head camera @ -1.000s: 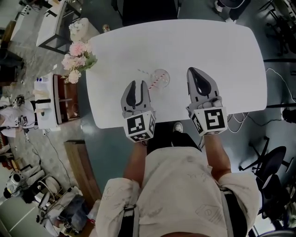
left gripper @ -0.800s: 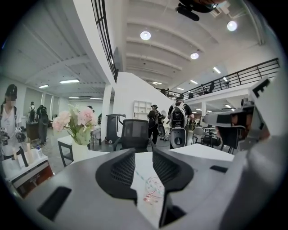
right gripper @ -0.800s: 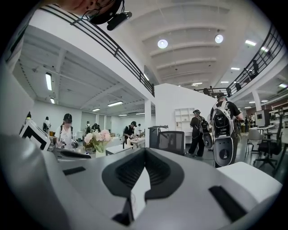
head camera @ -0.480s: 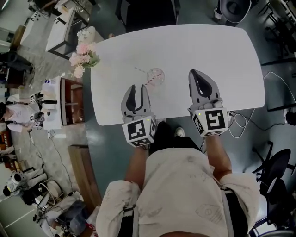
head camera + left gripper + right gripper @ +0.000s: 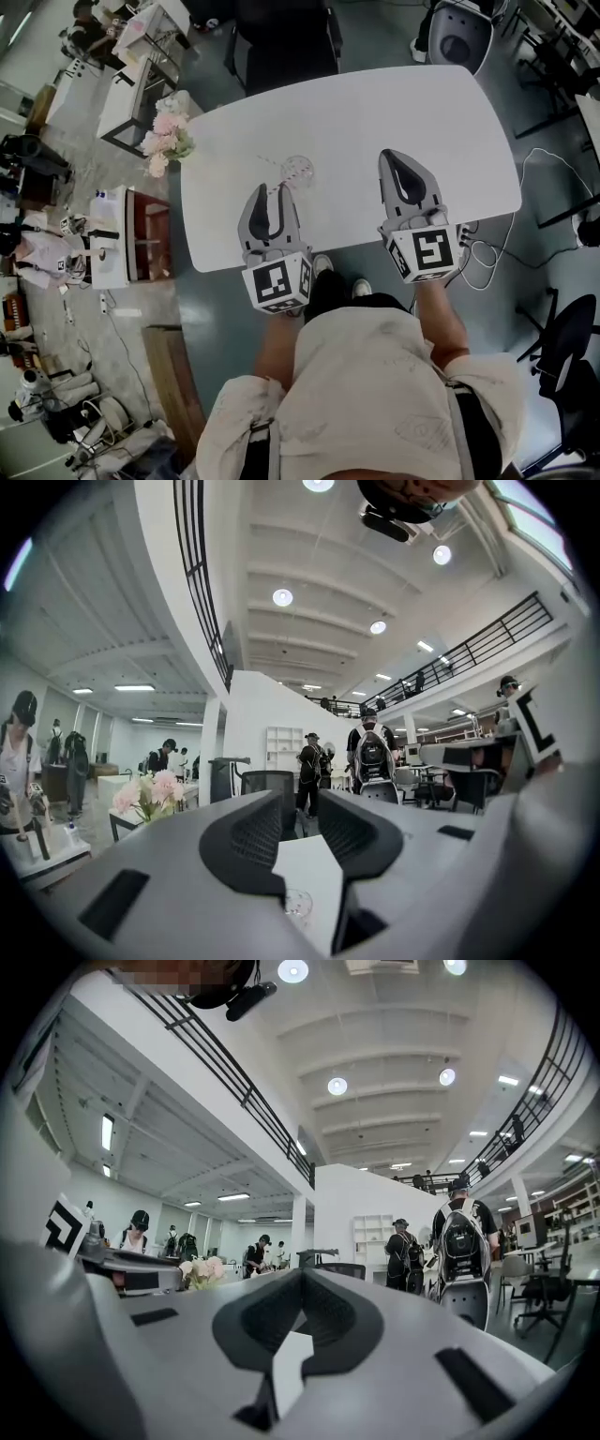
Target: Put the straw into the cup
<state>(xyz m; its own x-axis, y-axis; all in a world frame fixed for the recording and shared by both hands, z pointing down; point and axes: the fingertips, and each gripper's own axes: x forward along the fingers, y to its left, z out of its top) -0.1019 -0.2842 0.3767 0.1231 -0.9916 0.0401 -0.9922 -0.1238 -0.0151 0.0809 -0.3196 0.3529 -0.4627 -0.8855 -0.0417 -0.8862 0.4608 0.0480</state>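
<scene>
A clear cup [image 5: 297, 172] stands on the white table [image 5: 422, 112], left of its middle. A red-and-white striped straw [image 5: 292, 176] leans inside it. My left gripper [image 5: 271, 190] hovers just short of the cup, on its near left, open with nothing between the jaws. In the left gripper view the gripper [image 5: 300, 803] shows bare table in the gap and the cup [image 5: 298, 904] low between the jaws. My right gripper [image 5: 390, 157] is off to the cup's right, apart from it, shut and empty. In the right gripper view the gripper [image 5: 300, 1275] has its jaws meeting.
A pot of pink flowers [image 5: 164, 141] sits past the table's left end. A dark chair [image 5: 281, 37] stands behind the far edge. Desks, shelves and several people fill the room to the left. A black office chair [image 5: 567, 347] and cables lie at the right.
The head camera has pulled back and up, so the table looks smaller. Both grippers have drawn slightly toward the near edge. Cup and straw have not moved on the table.
</scene>
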